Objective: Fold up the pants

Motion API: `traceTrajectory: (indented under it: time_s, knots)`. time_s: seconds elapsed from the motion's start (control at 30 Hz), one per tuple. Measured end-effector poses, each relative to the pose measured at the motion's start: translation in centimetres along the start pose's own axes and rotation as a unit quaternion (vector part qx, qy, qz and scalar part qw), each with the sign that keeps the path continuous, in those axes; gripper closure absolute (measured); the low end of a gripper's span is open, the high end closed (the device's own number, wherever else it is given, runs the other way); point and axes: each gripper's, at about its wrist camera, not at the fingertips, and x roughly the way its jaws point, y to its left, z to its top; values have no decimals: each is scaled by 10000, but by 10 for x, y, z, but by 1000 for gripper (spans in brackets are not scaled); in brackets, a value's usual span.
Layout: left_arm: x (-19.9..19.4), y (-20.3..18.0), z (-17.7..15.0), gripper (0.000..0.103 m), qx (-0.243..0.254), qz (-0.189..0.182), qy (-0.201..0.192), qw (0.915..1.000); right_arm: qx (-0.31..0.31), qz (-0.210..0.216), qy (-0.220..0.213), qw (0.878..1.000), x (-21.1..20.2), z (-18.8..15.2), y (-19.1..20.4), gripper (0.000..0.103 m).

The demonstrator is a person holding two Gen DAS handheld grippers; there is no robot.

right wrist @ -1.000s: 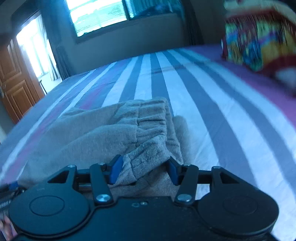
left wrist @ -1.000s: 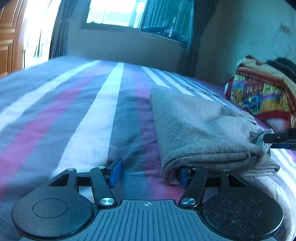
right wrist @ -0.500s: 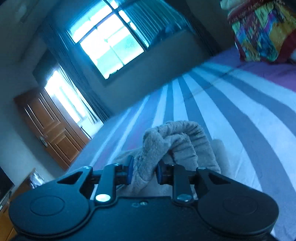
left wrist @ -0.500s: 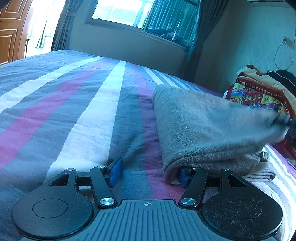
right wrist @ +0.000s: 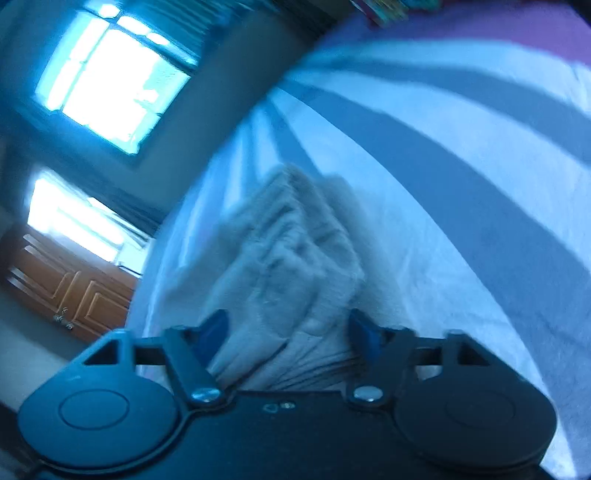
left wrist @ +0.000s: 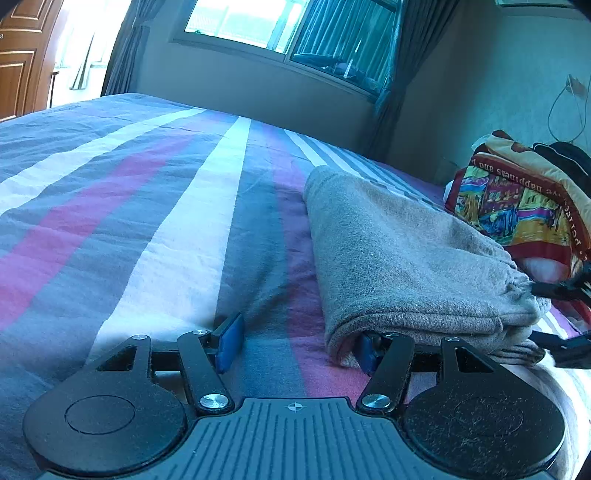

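Blue pads on the left gripper [left wrist: 297,345] stand wide apart, released, low over the bed. Its right-hand pad is tucked right against the near corner of the folded grey pants [left wrist: 402,266], touching the fold's edge, while the left-hand pad hangs over bare striped bedsheet [left wrist: 166,236] and grips nothing.

Over to the right gripper [right wrist: 288,330]: jaws spread wide here too, nothing clamped. The view is tilted and smeared with blur, but the bunched grey pants [right wrist: 291,251] fill the gap between the fingers, the gathered, ribbed cloth running right down to the gripper body. Whether the pads actually press the fabric, I cannot tell through the blur.

From the left camera, the pants lie as a thick folded bundle on the right part of the bed, long fold running from near to far, with the gathered end pointing right, where the black tips of the right gripper [left wrist: 565,291] sit at the cloth. Beyond that end, a colourful blanket [left wrist: 517,206] is piled at the far right. Window [left wrist: 251,20] and curtains [left wrist: 391,74] line the far wall, and a wooden door [left wrist: 16,59] stands far left.
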Motion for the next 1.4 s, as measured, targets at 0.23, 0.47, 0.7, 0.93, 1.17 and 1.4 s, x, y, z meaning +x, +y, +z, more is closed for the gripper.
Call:
traceTrajectory:
  time_s: [0.23,0.47,0.7,0.93,1.17,1.4]
  knots:
    - [-1,-2,-1,41,-11,22,-35,10000,-809,139,-179,9965,12,17,46,66]
    - [0,0,-1,38,-132,-26,-25,9999,-730,587,-870,9918,-22,5,42,67]
    - [2,-1,-1,37,-65,12,-21,10000,-153,-90,-466,9988,-2,-6,-4,68]
    - [3,-5,0,35,57,60,-8,10000,-229,427,-715,9963,-27,-8,7,68]
    - [1,-7,-2,34,92,69,-38,9999,21,-108,-343,9994,-10,-17,-24,69]
    - [0,-8,-4,34,93,46,-60,9999,-31,-112,-390,9992,-18,-20,-22,70]
